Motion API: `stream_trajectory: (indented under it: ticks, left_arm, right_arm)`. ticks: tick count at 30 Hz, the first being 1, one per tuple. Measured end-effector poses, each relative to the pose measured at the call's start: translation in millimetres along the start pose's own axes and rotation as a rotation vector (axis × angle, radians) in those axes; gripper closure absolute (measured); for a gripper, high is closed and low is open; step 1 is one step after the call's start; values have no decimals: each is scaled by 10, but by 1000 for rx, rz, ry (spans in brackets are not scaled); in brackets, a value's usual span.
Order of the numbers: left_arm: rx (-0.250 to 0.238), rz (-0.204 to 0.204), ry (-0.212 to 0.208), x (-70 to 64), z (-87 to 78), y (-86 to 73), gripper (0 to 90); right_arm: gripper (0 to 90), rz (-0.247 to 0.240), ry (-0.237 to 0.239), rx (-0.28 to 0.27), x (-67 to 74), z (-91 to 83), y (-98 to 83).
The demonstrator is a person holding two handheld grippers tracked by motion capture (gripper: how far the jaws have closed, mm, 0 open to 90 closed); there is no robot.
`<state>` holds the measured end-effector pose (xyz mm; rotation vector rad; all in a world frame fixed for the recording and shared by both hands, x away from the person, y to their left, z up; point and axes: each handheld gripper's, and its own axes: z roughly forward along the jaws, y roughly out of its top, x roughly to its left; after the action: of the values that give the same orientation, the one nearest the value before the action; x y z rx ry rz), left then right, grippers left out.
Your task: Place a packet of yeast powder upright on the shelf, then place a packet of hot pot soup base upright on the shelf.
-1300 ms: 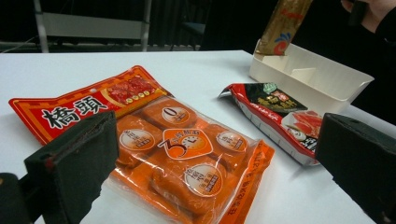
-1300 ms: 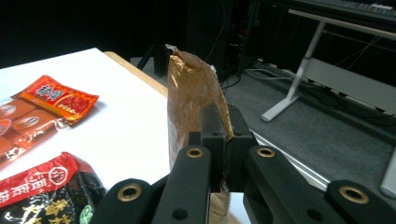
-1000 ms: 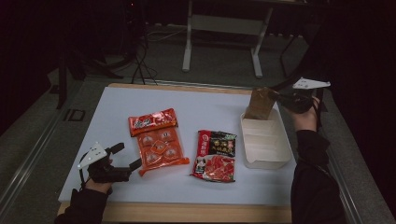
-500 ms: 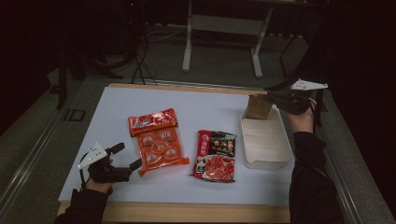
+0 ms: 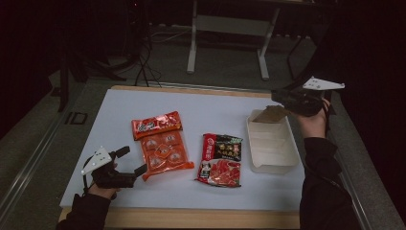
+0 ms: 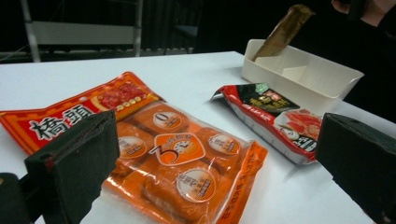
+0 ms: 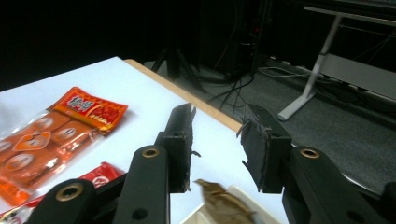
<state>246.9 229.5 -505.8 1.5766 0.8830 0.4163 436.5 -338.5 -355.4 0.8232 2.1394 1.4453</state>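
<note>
Right gripper view | right claw (image 7: 215, 147) just opening, empty | brown packet (image 7: 224, 205) below

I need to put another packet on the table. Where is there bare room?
Bare: the wide far strip of table behind the orange pack and red pack, and the near left corner. Crowded: the middle, where both packs lie close, and the right side with the tray.

Your left gripper (image 5: 128, 160) lies low at the near left, its fingers (image 6: 74, 163) spread wide apart with nothing between them. Your right gripper (image 5: 276, 95) is held raised at the far right; its fingers (image 7: 180, 140) have just been parting, the gap between them bare.
</note>
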Motion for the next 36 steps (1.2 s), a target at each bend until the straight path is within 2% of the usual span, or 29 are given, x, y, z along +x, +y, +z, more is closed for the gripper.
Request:
stream_trajectory:
  ticks: [2,3,6,7,8,10,12,14,16,17,19,21,23,28,30,31,36]
  left_arm:
    - [0,-5,-7,-7,-1,8,2]
    - [2,1,-8,-11,-4,12,2]
    - [1,8,-14,-27,-3,20,17]
    - [8,9,-23,-43,5,28,40]
    - [8,9,-23,-43,5,28,40]
    - [29,-2,-44,-60,16,44,40]
    - [53,-8,-67,-90,28,65,40]
    - [84,-2,-63,-133,35,88,39]
    - [103,-12,-76,-156,43,109,30]
    - [112,-14,-73,-168,45,123,30]
    - [126,-23,-84,-178,48,150,21]
    - [126,-29,-87,-184,48,173,19]
    - [137,-38,-89,-188,50,202,20]
    - [149,-33,-100,-210,67,262,20]
    - [153,-32,-99,-216,75,278,20]
    - [173,-19,-104,-241,109,331,20]
    - [209,-17,-122,-270,172,382,22]
  right_arm:
    - [584,26,5,-8,60,-22,2]
    - [495,42,-3,-6,134,-45,-2]
    - [450,55,-11,-7,208,-67,-21]
    - [349,67,-15,-16,285,-95,-52]
    - [318,77,-21,-18,325,-106,-71]
    - [290,90,-17,-23,364,-120,-94]
    - [200,95,-24,-30,444,-143,-141]
    - [143,91,-20,-35,525,-175,-183]
    - [129,122,10,-68,629,-241,-235]
    - [129,122,10,-68,629,-241,-235]
    - [120,94,-9,-73,715,-273,-260]
    - [131,87,5,-77,778,-294,-278]
    - [140,64,-10,-72,860,-308,-303]
    - [153,21,30,-54,1086,-339,-410]
    - [153,21,30,-54,1086,-339,-410]
    - [151,31,49,-53,1211,-373,-466]
    - [143,30,59,-78,1348,-422,-505]
